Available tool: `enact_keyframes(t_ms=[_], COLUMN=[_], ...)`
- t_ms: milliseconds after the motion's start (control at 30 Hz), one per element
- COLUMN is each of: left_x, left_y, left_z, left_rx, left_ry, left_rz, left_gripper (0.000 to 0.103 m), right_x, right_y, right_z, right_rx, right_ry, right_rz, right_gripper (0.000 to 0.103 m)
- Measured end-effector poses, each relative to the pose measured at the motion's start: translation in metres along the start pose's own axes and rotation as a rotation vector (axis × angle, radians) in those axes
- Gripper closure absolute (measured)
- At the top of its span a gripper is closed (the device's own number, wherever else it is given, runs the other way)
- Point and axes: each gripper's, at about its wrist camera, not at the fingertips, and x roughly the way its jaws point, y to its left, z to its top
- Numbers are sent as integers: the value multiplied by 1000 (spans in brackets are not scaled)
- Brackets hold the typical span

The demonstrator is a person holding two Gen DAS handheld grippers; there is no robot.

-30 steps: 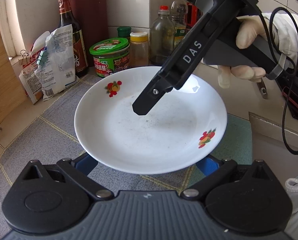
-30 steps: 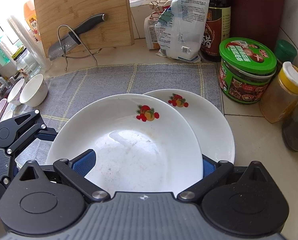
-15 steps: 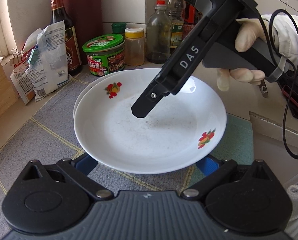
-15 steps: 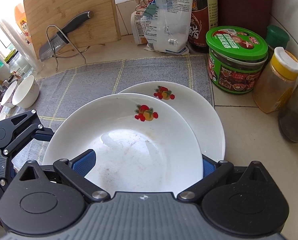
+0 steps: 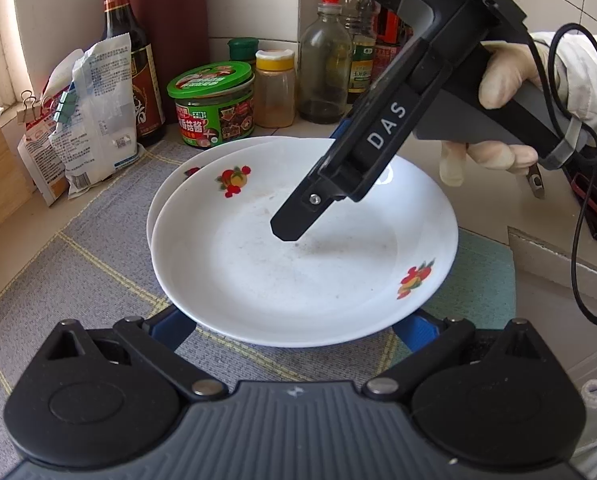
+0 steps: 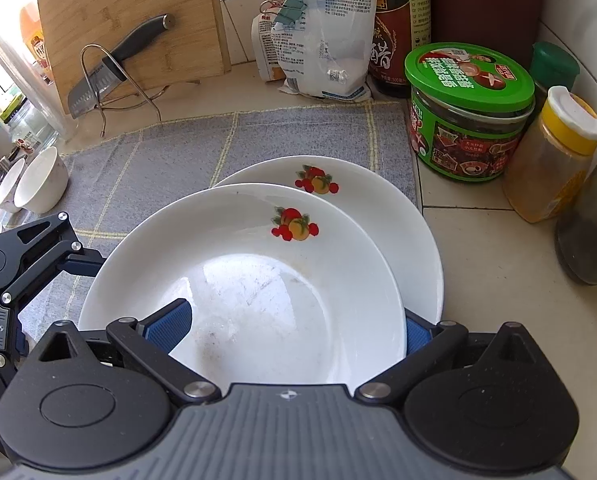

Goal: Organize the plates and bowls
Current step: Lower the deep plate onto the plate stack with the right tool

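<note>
White porcelain fills both views: an upper plate point(image 6: 258, 288) with fruit prints sits above a lower plate point(image 6: 382, 216) of the same pattern, offset toward the near left, over a grey cloth point(image 6: 170, 160) on the worktop point(image 6: 478, 240). The right gripper point(image 6: 294, 330) has its blue fingers point(image 6: 166, 326) on either side of the upper plate's near rim — pinching it, it appears. The left gripper point(image 5: 294, 326) has its fingers spread under that plate's edge — whether they touch it, I cannot tell. Two small bowls point(image 6: 38, 186) sit far left.
</note>
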Motion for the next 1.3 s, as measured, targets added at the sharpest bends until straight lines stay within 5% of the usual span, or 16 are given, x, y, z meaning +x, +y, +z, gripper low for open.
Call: enact_keyframes(t_ms=[1300], left_x=[10], left_y=[2], left_z=[9], left_rx=[72], left_ry=[-19], left_rz=[21], left_gripper=[2], right_x=[-25], right_y=[-4], right_z=[-10], right_rx=[70], right_ry=[-8], right_rz=[-31], right_gripper=[0])
